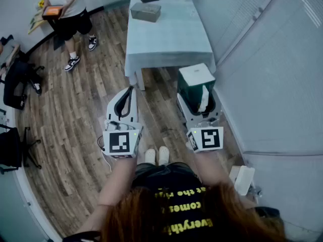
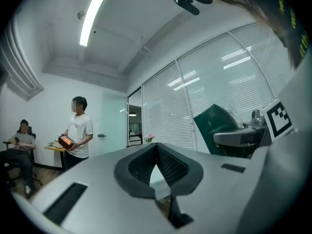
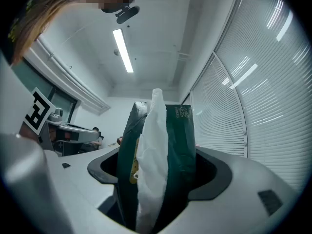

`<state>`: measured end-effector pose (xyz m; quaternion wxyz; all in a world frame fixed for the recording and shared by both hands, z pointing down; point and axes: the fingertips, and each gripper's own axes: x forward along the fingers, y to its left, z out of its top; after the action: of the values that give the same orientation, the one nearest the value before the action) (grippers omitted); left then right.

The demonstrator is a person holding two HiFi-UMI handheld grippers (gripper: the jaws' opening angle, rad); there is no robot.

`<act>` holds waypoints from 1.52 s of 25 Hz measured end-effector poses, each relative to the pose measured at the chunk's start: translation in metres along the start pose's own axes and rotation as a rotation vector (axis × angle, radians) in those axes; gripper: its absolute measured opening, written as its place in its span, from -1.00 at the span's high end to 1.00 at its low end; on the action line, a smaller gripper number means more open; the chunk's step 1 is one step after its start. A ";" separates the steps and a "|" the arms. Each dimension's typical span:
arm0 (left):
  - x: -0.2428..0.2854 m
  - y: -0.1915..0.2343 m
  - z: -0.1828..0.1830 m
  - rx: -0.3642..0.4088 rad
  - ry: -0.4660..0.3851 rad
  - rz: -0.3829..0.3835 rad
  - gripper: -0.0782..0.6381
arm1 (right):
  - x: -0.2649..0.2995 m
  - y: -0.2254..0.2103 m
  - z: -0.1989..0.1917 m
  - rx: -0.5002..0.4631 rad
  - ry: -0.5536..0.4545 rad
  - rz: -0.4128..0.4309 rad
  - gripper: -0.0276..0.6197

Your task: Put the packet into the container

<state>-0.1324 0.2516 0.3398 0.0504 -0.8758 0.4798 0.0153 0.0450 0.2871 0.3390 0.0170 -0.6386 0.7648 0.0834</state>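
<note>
The packet [image 3: 165,165] is a dark green pouch with a white panel running up its middle and a bit of yellow label on one side. It's standing upright, clamped between the jaws of the right gripper [image 3: 158,179], and its top pokes up well past them. It's held out over the wooden floor, well short of the container [image 1: 146,11]. That one's a low grey rectangular box sitting near the far end of the pale-clothed counter [image 1: 176,34]. Can't tell from here whether it's open.
</note>
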 end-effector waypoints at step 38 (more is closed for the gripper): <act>0.024 -0.026 0.015 -0.012 0.007 0.051 0.78 | -0.001 -0.048 0.022 0.069 -0.063 0.064 -0.30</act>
<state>-0.0972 0.2464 0.3249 0.0429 -0.8635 0.5022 0.0162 0.0903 0.2830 0.3119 0.0607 -0.6097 0.7865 0.0774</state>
